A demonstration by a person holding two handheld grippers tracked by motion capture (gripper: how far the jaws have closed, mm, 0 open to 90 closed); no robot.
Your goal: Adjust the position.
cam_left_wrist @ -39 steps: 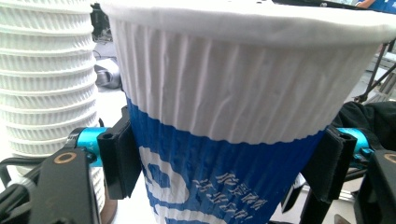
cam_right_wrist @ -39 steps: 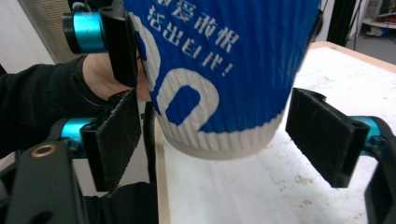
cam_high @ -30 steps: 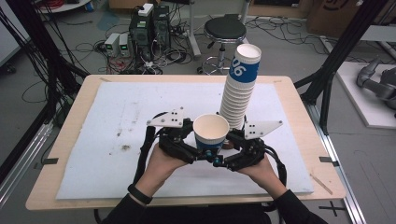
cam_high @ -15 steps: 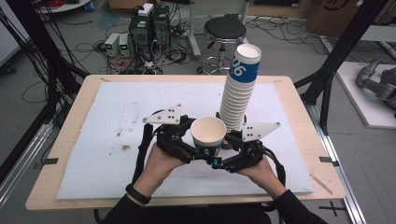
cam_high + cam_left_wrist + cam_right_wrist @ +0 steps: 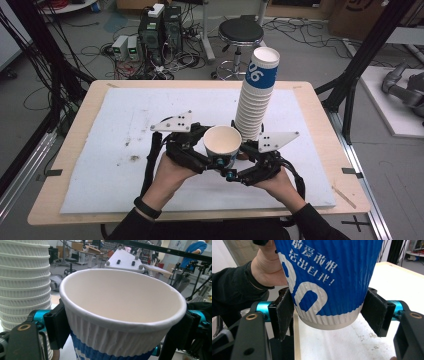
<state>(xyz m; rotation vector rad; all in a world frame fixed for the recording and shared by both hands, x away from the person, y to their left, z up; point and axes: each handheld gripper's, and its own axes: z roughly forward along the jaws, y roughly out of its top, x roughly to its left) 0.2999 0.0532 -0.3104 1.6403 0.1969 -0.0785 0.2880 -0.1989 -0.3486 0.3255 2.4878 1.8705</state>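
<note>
A blue-and-white ribbed paper cup [image 5: 222, 142] is held upright above the white mat, open end up. My left gripper [image 5: 210, 156] reaches in from the left. In the left gripper view its pads [image 5: 57, 327] flank the cup [image 5: 120, 340] just under the rim and touch its wall; the jaws have just been closing with the cup between them. My right gripper [image 5: 236, 171] is shut on the cup's base. In the right gripper view both pads [image 5: 375, 312] press on the cup [image 5: 327, 277] near its bottom. A tall stack of cups [image 5: 257, 95] stands right behind.
The wooden table [image 5: 320, 100] carries a white mat [image 5: 125, 120] with a few dark stains at the left. The stack of cups [image 5: 22, 285] stands close to the left gripper. A stool [image 5: 241, 32] and computer cases [image 5: 160, 30] are on the floor beyond the table.
The left gripper's grey plate has shifted slightly to the left. The cup and the right gripper stay where they were.
</note>
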